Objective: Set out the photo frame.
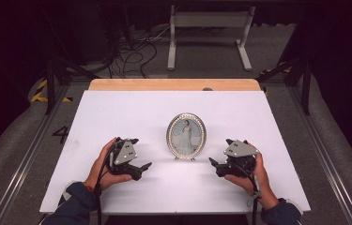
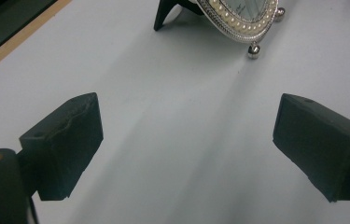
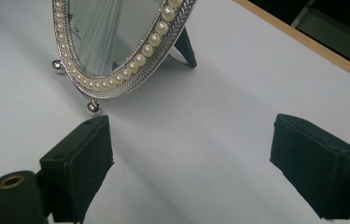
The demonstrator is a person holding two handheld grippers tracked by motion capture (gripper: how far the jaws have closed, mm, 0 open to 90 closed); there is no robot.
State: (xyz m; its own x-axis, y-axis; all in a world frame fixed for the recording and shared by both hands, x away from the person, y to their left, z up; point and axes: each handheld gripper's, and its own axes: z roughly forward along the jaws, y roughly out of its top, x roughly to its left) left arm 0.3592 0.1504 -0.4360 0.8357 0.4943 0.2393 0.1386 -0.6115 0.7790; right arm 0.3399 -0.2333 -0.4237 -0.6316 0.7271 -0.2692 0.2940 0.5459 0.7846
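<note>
The picture frame (image 1: 186,136) stands upright near the middle of the white table (image 1: 117,108), on two small ball feet and a dark back stand (image 3: 185,46). The left gripper (image 1: 138,168) is at about 8 o'clock from it and the right gripper (image 1: 217,165) at about 4 o'clock, both near the frame but not touching it.

The step in hand seems to be the approach to the frame from both sides. To do it well, I think each gripper should come in low and slowly and take the pearl rim (image 3: 140,58) at its edge, not the glass, because the frame is light and can tip back on its stand.

Both grippers are wide open and hold nothing; only bare table lies between the jaws of each.
</note>
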